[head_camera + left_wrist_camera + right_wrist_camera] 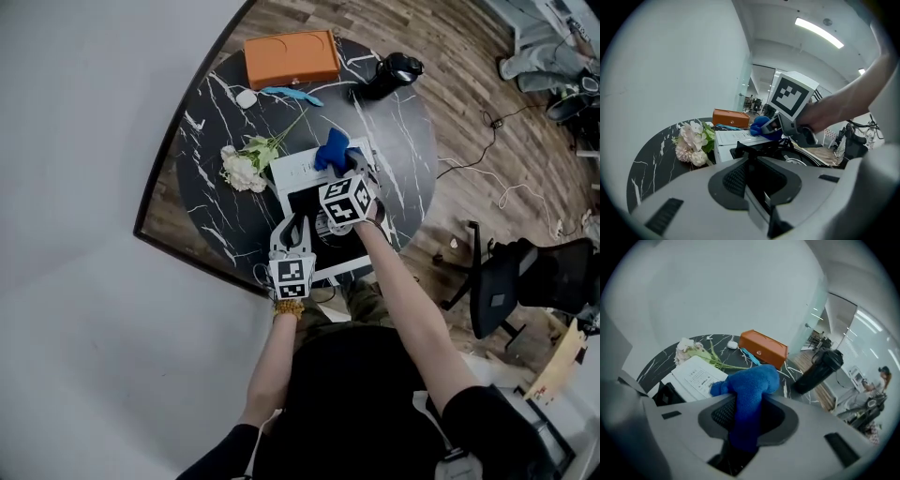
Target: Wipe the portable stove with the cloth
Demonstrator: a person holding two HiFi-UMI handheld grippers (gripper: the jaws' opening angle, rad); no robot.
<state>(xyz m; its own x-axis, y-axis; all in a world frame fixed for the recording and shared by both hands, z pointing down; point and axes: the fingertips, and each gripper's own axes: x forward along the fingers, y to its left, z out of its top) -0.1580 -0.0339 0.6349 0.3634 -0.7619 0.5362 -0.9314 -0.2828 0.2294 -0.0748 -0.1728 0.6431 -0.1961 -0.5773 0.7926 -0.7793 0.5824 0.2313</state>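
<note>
White portable stove [298,170] with a black top, head view: it sits on the round black marble table [216,122], right in front of the person.
Fluffy blue cloth [331,150], head view: bunched up on the far end of the stove, at the tip of the right gripper [345,165].
Left gripper [292,223], head view: its tips are at the near left side of the stove.
Other things, head view: a bunch of white flowers [242,170] lies just left of the stove. A flat orange box [292,58] and a black bottle [392,75] stand at the far side of the table.
Jaws, left gripper view: the left gripper [752,173] has its jaws pressed close, pinching a black part of the stove [729,140].
Cloth [759,125], left gripper view: it sits on the far end of the stove, at the right gripper's tip [771,127]. The flowers [691,143] lie beside the stove.
Jaws, right gripper view: the right gripper [747,416] pinches the cloth [749,390], which fills the gap and puffs out past the tips.
Stove [696,376], right gripper view: its white end with small print is just beside the cloth. The orange box [763,348] and black bottle [818,371] stand farther off.
</note>
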